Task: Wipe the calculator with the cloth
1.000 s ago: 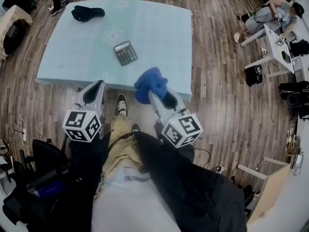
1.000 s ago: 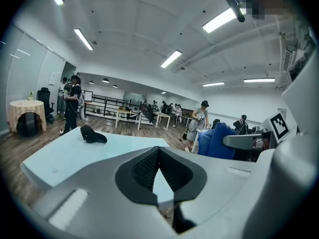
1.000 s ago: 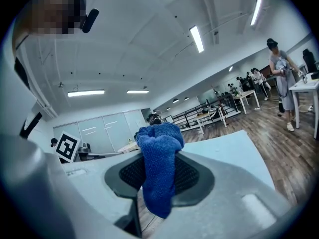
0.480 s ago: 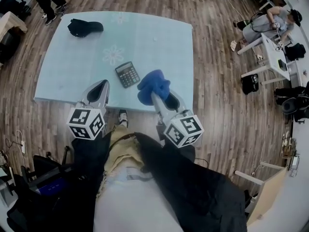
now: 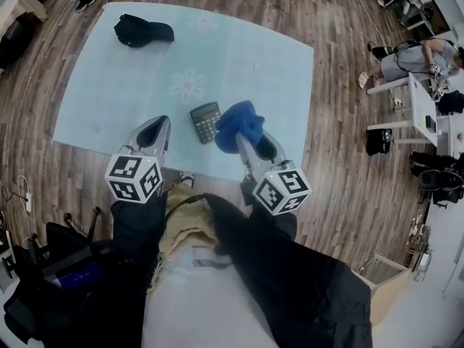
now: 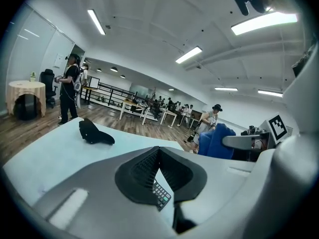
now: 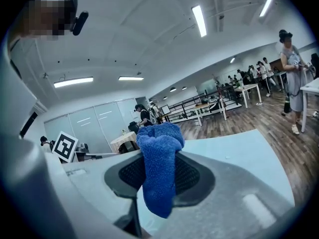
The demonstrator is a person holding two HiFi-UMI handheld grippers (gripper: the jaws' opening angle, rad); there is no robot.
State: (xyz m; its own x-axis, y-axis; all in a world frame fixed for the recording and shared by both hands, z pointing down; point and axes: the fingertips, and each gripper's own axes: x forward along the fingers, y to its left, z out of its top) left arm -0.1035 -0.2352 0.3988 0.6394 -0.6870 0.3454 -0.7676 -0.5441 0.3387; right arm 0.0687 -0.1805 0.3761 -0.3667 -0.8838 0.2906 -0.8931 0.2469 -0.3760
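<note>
A dark calculator lies flat near the front edge of the pale blue table. My right gripper is shut on a bunched blue cloth, which hangs just right of the calculator, close to its edge. In the right gripper view the cloth droops between the pads of that gripper. My left gripper hovers left of the calculator with its jaws together and nothing held. In the left gripper view, calculator keys show below the closed tips, and the cloth is at the right.
A black cap lies at the table's far left corner, also seen as the cap. The table's front edge runs just under both grippers. A person sits at white desks to the right, with a black bag on the wooden floor.
Both grippers have come forward over the table's front edge. The cloth now hangs beside the calculator's right side instead of short of the table.
</note>
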